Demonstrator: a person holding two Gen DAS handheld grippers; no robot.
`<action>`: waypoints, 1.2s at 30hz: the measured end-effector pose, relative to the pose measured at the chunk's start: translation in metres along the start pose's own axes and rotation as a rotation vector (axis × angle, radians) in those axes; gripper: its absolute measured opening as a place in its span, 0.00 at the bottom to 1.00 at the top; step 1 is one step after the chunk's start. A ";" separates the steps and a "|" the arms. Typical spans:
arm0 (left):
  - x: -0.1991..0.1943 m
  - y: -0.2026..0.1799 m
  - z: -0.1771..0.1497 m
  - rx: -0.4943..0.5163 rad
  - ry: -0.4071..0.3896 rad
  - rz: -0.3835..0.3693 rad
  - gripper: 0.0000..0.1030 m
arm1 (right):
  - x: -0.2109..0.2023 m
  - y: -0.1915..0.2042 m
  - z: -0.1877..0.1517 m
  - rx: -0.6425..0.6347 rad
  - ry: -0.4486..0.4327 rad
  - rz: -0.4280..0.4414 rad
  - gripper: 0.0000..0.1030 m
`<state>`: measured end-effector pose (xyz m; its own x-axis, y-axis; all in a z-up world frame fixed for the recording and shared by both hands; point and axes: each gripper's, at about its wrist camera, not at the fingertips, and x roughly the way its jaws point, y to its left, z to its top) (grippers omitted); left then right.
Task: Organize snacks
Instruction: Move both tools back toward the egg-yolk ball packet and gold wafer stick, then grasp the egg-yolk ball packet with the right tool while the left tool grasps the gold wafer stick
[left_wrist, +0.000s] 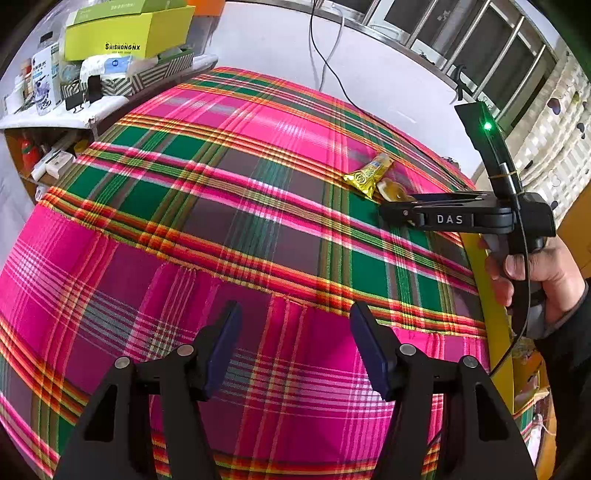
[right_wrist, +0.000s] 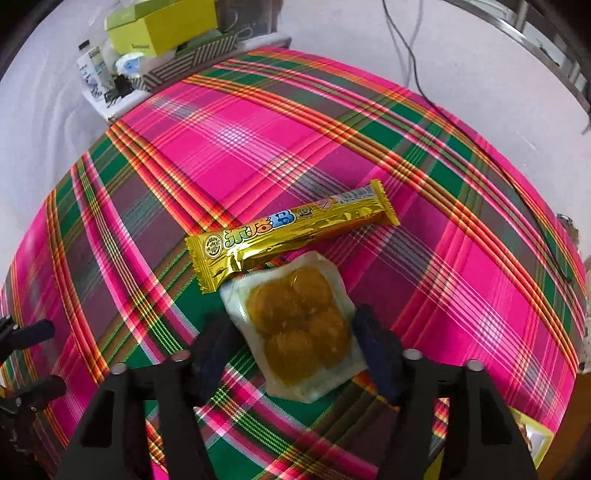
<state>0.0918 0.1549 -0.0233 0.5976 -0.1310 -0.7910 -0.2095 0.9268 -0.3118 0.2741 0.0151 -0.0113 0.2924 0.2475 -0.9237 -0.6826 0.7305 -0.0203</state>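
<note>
Surface: plaid cloth (right_wrist: 258, 147), pink/green/orange, covers the table.
Clear pouch: (right_wrist: 295, 325) transparent packet of round yellow-brown pieces, flat on the cloth, sits between the right gripper's fingers.
Gold bar: (right_wrist: 291, 236) long gold-wrapped snack, lies just behind the pouch, one corner touching or overlapping it.
Right gripper: (right_wrist: 295, 350) tilted down over the pouch, jaws straddle it; right pad at the pouch edge, left pad shows a gap; not clamped, pouch still flat on cloth.
Left gripper: (left_wrist: 295, 350) jaws wide apart, nothing between them, above bare cloth, well apart from both snacks.
Hand: (left_wrist: 532, 273) grips the right tool's handle.
Background: yellow-green box (left_wrist: 129, 33) on cluttered shelf beyond the table.
</note>
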 end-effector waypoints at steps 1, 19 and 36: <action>-0.001 -0.001 0.000 0.001 -0.002 0.000 0.60 | -0.002 -0.003 -0.001 0.027 0.000 0.018 0.41; 0.017 -0.042 0.050 0.206 -0.026 0.043 0.60 | -0.079 -0.007 -0.045 0.167 -0.173 0.096 0.39; 0.087 -0.103 0.120 0.427 -0.071 0.099 0.60 | -0.115 -0.032 -0.099 0.235 -0.231 0.120 0.40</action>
<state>0.2589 0.0899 0.0032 0.6457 -0.0241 -0.7632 0.0619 0.9979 0.0209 0.1957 -0.1002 0.0580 0.3817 0.4582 -0.8028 -0.5561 0.8076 0.1965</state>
